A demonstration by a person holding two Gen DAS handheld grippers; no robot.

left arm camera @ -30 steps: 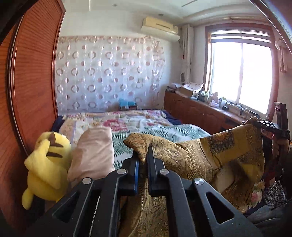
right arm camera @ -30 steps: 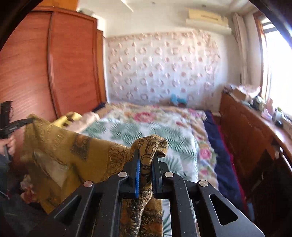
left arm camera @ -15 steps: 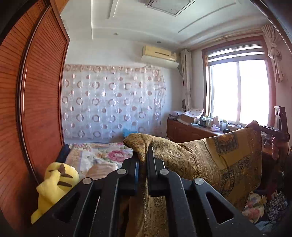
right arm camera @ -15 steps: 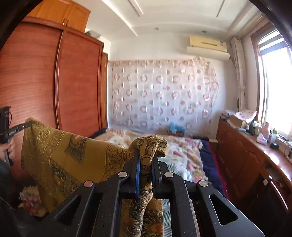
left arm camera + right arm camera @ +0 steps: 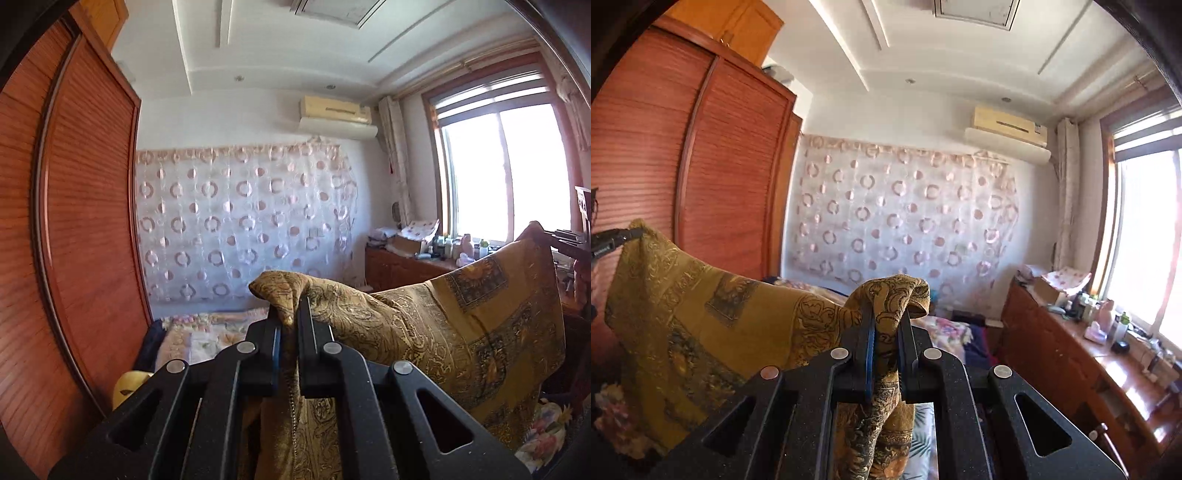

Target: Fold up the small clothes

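I have the left gripper [image 5: 289, 319] clamped tight on one corner of the mustard-yellow patterned cloth [image 5: 461, 332], a bunched tip of fabric poking up above the fingers. The right gripper [image 5: 887, 325] pinches another corner the same way, its jaws closed on a wad of the same cloth. Between the two grips the cloth hangs in the air as a sagging sheet, raised above the bed [image 5: 945, 326], its lower part dropping out of sight below each camera. In my left view the cloth runs off to the right toward the other gripper at the frame edge; in my right view it runs off to the left. Behind it I see the wooden wardrobe [image 5: 701, 184], the circle-patterned curtain [image 5: 240, 221], the bright window [image 5: 506, 173] and a cluttered wooden sideboard [image 5: 1071, 350].
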